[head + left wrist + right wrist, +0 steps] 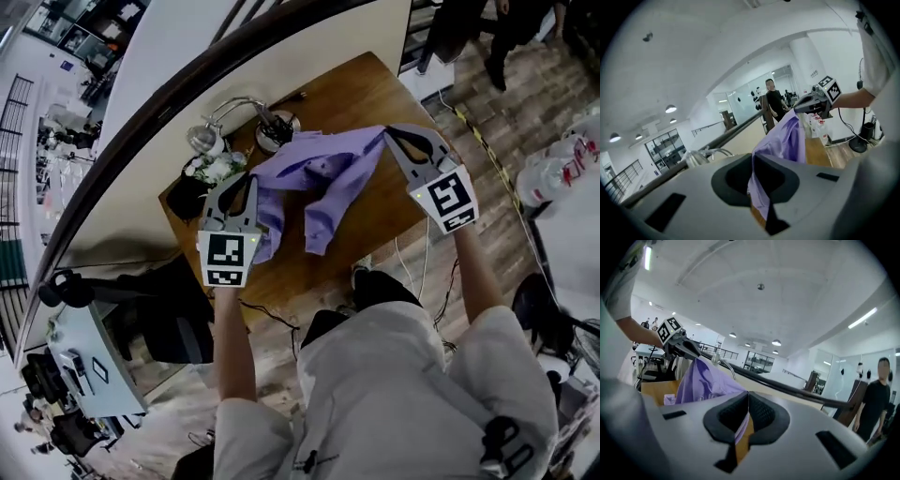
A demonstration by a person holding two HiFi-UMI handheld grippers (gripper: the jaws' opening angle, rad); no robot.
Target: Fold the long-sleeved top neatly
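Nearest the person, the left gripper (pixel 246 184) and the right gripper (pixel 392 134) are held out in front at about the same height and well apart. In this way the lilac long-sleeved top (pixel 319 167) is stretched between them and raised above the wooden counter (pixel 375 89).

In the left gripper view the jaws are seen pressed together on a bunched edge of the cloth, which runs out from between the pads and rises towards the other gripper. In the right gripper view the jaws are likewise closed, with only a thin strip of lilac fabric pinched in the slit. Two separate grips are judged to be used so that the garment can be shaken out and its width found before any fold is laid.

The top is not yet flat. It sags in a crumpled band between the two grips, and one sleeve (pixel 322 225) hangs loose over the counter; whether it touches the wood cannot be told. The folding proper is therefore judged not begun, since the cloth would first need to be lowered and spread.

Further back on the counter, a chrome desk lamp (pixel 246 117) and a small pot of white flowers (pixel 214 170) are set near the far-left corner. They are close to the hanging cloth, so a snag there is a risk when the top is laid down.
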